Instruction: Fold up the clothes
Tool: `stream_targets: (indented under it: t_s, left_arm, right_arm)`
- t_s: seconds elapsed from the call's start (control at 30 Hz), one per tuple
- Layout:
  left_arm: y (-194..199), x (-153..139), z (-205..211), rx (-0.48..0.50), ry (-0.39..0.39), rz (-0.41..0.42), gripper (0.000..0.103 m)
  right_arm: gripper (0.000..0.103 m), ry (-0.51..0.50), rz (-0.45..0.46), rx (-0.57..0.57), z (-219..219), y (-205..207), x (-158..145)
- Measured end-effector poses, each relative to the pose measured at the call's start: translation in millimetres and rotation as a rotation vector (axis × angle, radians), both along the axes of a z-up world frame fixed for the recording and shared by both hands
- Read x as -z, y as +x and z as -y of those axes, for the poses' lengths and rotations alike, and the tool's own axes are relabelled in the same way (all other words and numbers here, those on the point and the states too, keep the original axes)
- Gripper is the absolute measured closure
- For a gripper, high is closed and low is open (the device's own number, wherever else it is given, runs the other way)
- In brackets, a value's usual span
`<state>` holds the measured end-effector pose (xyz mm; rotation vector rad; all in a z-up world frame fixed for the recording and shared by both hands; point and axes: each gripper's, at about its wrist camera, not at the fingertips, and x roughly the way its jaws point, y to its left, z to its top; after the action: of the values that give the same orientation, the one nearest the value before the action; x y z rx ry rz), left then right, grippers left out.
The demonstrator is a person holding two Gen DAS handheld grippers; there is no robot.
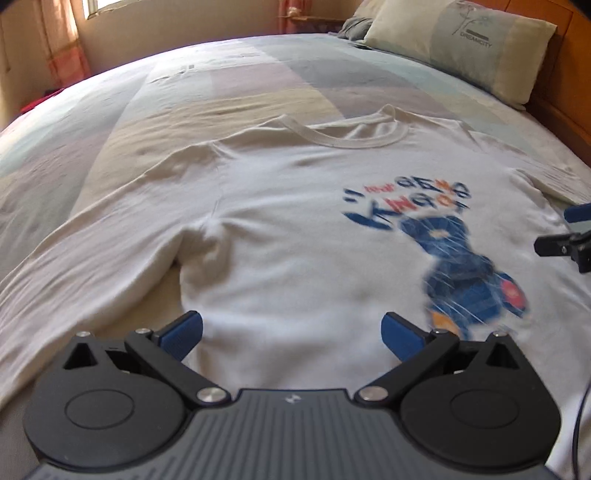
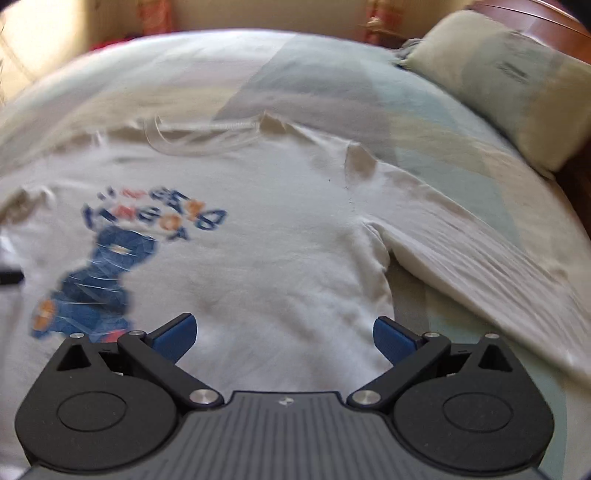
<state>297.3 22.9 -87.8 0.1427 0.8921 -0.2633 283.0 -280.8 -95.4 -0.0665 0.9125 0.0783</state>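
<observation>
"DREAMCITY" on pillow [image 1: 476,44]

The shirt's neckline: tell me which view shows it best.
The left wrist view: the neckline of the white shirt appears sharp, its whole ribbed loop visible. In the right wrist view it is smeared by motion blur.

Daylight came in soft from the window [image 1: 98,7] up top left, so everything looked warm and bright, with no harsh glare. Right wrist view was pretty motion-smeared; left was sharper, though the shirt print [image 1: 439,251] blurred. Fisheye bent the edges hard.
</observation>
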Motion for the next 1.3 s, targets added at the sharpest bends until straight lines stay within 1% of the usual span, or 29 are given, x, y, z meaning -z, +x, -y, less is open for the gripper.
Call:
stream_targets:
  t_s: [0.03, 0.1, 0.13, 0.2, 0.27, 0.3, 0.33, 0.37, 0.43, 0.47, 0.53, 0.57, 0.63, 0.7, 0.77, 0.83, 0.9, 0.97, 1.0, 1.1, 1.2, 1.3]
  left_arm:
    - [-12.6, -5.2, 1.5, -0.008, -0.006, 0.015, 0.001]
    - [-37.1, -13.0, 4.0, -0.029, -0.025, 0.040, 0.001]
    - [-48.4, -13.8, 4.6, -0.045, -0.045, 0.047, 0.001]
    - [-61.7, -6.2, 6.4, -0.067, -0.065, 0.022, 0.001]
    - [-67.8, 8.8, 8.5, -0.086, -0.045, -0.016, 0.001]
    - [-68.9, 18.0, 8.4, -0.107, -0.022, -0.048, 0.001]
    - [-72.7, 23.4, 6.3, -0.119, -0.021, -0.048, 0.001]
    - [-78.3, 25.0, 2.9, -0.125, -0.031, -0.030, 0.001]
    - [-85.7, 19.6, 0.3, -0.150, -0.022, -0.026, 0.001]
    - [-88.9, 16.1, -0.4, -0.164, -0.014, -0.028, 0.001]
    - [-98.1, 5.6, 2.0, -0.165, -0.006, 0.003, 0.001]
    - [-103.0, 0.0, 3.8, -0.162, -0.004, 0.023, 0.001]
    - [-110.3, -6.7, 7.3, -0.162, -0.015, 0.038, 0.001]
    - [-114.4, -7.5, 8.9, -0.164, -0.051, 0.025, 0.001]
    - [-117.2, -6.0, 8.2, -0.172, -0.086, 0.007, 0.001]
    - [-119.4, -4.8, 6.6, -0.184, -0.097, -0.004, 0.001]
    - [-122.1, -5.1, 3.5, -0.197, -0.101, -0.007, 0.001]
    - [-123.7, -6.2, -0.1, -0.209, -0.107, -0.009, 0.001]
    - [-124.9, -6.7, -1.7, -0.213, -0.112, -0.007, 0.001]
    - [-127.7, -7.3, -6.0, -0.224, -0.125, -0.004, 0.001]
    - [-127.6, -4.6, -7.4, -0.225, -0.131, -0.013, 0.001]
    - [-127.6, -1.9, -8.8, -0.227, -0.137, -0.022, 0.001]
  right_arm:
    - [0.000, 0.018, 0.011, 0.018, -2.9, -10.5, -5.3]
    - [0.000, 0.058, 0.015, 0.018, -10.8, -33.6, -5.4]
    - [0.000, 0.066, 0.006, 0.018, -14.9, -42.2, 0.0]
    - [0.000, 0.073, -0.019, 0.020, -23.0, -57.3, 13.5]
    - [0.000, 0.049, -0.039, 0.024, -26.7, -68.6, 31.5]
    - [0.000, 0.036, -0.004, 0.013, -26.0, -78.3, 34.6]
    - [0.000, 0.037, 0.006, 0.017, -21.8, -86.5, 34.3]
    - [0.000, 0.042, 0.003, 0.026, -16.6, -94.0, 33.7]
    - [0.000, 0.056, -0.013, 0.053, -5.5, -108.4, 29.7]
    - [0.000, 0.087, -0.013, 0.045, -2.6, -118.3, 23.2]
    - [0.000, 0.165, -0.001, 0.010, 1.4, -139.8, 8.4]
    - [0.000, 0.211, 0.004, -0.033, -0.2, -150.0, 2.1]
    - [0.000, 0.287, -0.024, -0.155, -8.3, -166.2, -2.7]
    - [0.000, 0.331, -0.060, -0.241, -19.6, -175.7, 2.2]
    - [0.000, 0.335, -0.078, -0.292, -34.5, -178.0, 10.0]
    - [0.000, 0.333, -0.068, -0.337, -48.5, -174.1, 12.7]
    - [0.000, 0.363, -0.044, -0.386, -59.7, -165.6, 16.4]
    - [0.000, 0.344, -0.022, -0.394, -71.0, -154.1, 21.8]
    - [0.000, 0.342, -0.027, -0.391, -73.7, -149.8, 25.4]
    - [0.000, 0.364, -0.060, -0.371, -71.4, -150.3, 29.1]
    - [0.000, 0.411, -0.141, -0.362, -57.9, -164.8, 25.4]
    - [0.000, 0.424, -0.179, -0.365, -53.0, -168.0, 19.1]
